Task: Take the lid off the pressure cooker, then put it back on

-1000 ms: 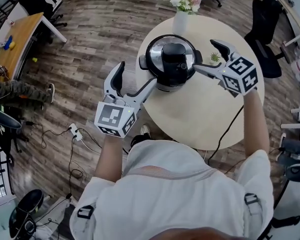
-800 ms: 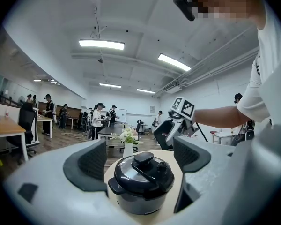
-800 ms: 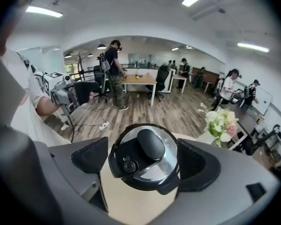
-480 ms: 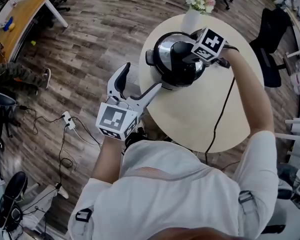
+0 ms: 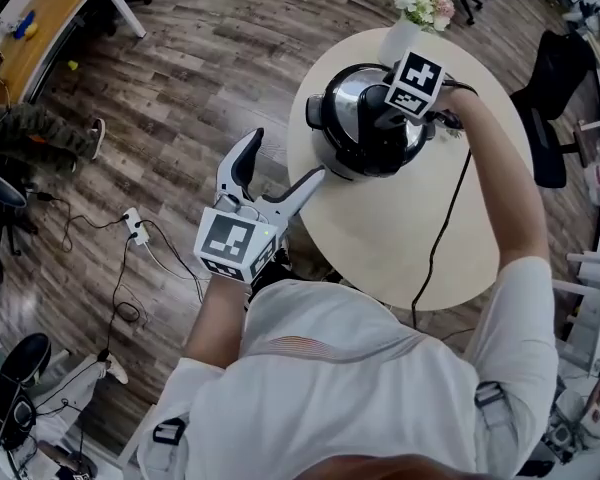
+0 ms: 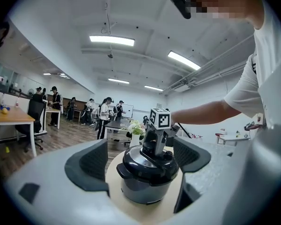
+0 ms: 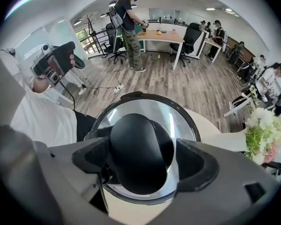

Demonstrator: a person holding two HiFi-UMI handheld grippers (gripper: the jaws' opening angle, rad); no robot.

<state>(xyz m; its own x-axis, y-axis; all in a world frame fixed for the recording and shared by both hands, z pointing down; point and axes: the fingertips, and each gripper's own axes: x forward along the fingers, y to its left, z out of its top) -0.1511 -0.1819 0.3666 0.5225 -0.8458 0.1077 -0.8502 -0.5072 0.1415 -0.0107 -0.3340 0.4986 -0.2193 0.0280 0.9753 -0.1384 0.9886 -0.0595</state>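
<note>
The pressure cooker (image 5: 352, 133) stands on the far side of a round pale table (image 5: 380, 238), its chrome lid (image 7: 145, 109) on and topped by a black handle (image 7: 138, 149). My right gripper (image 5: 385, 116) is over the lid, pointing down. In the right gripper view its jaws (image 7: 143, 162) stand open on either side of the handle, close to it. My left gripper (image 5: 280, 158) hangs open off the table's left edge, over the floor, holding nothing. In the left gripper view the cooker (image 6: 145, 182) shows between its jaws (image 6: 140, 158), farther off.
A white vase of flowers (image 5: 410, 18) stands just behind the cooker. A black power cord (image 5: 435, 258) runs from the cooker across the table to its near edge. A power strip (image 5: 135, 226) and cables lie on the wooden floor at left. Office chairs (image 5: 555, 98) stand to the right.
The right gripper swung from the cooker's right side to over the lid, and its jaws now straddle the handle. The left gripper has barely moved.
</note>
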